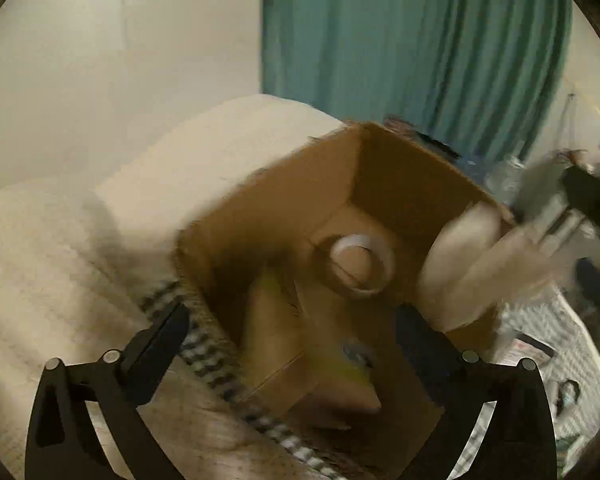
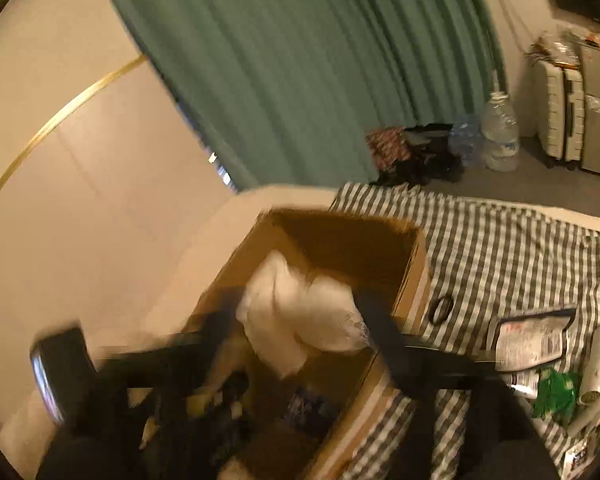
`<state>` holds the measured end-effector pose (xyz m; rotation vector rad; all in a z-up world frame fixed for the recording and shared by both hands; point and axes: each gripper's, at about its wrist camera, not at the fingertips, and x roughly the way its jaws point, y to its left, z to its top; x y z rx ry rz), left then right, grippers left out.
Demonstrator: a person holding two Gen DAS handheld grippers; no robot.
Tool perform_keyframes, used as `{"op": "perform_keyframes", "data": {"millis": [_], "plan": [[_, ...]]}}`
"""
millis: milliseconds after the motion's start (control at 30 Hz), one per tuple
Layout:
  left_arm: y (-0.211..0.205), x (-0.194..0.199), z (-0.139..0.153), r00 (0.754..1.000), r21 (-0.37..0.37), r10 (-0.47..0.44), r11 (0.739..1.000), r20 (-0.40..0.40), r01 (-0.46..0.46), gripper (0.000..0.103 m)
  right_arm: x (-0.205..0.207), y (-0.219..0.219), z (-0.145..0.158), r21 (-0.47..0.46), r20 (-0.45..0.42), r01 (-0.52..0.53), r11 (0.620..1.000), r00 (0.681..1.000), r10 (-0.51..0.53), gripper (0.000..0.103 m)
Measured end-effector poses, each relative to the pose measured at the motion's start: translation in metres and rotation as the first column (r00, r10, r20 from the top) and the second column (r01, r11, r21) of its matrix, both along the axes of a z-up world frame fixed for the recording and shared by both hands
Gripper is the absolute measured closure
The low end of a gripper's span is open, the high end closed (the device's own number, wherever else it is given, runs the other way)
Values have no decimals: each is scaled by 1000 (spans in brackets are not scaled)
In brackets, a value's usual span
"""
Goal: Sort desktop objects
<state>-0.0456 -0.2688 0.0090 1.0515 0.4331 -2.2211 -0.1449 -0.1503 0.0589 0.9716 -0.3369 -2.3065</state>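
Sorting is partly complete: the cardboard box (image 2: 414, 280) on the bed (image 2: 520, 248) contains a tape roll (image 1: 362, 266), the right tool (image 2: 300, 320) grips a white bag (image 2: 304, 312) above it, the left tool (image 1: 292, 324) hovers spread and empty, and packets (image 2: 532, 338) remain near the bed's right edge.

Warm, dim indoor light reaches both my cameras. Motion blur smears the near scene. Fisheye edges bend and darken.

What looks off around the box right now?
The cardboard box sits on a checked cloth over soft bedding, not a desk, and a white crumpled bag hangs over its opening between the right gripper fingers.
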Motion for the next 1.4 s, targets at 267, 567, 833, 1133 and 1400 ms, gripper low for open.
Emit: {"op": "perform_keyframes", "data": {"millis": [267, 567, 833, 1133, 1400], "plan": [[28, 0, 20, 993, -11, -87, 996, -85, 86, 0, 24, 73, 26, 53, -74, 105, 993, 992, -101, 17], [159, -19, 7, 887, 49, -451, 888, -94, 457, 0, 124, 262, -13, 372, -169, 483, 793, 875, -454, 17], [297, -20, -74, 741, 177, -671, 735, 43, 655, 0, 153, 398, -103, 428, 16, 628, 650, 713, -701, 14], [387, -39, -126, 611, 117, -753, 648, 243, 753, 0, 140, 483, -172, 314, 320, 715, 624, 540, -779, 14], [430, -34, -146, 488, 78, -812, 536, 321, 841, 0, 96, 452, -200, 405, 279, 662, 631, 567, -775, 13]]}}
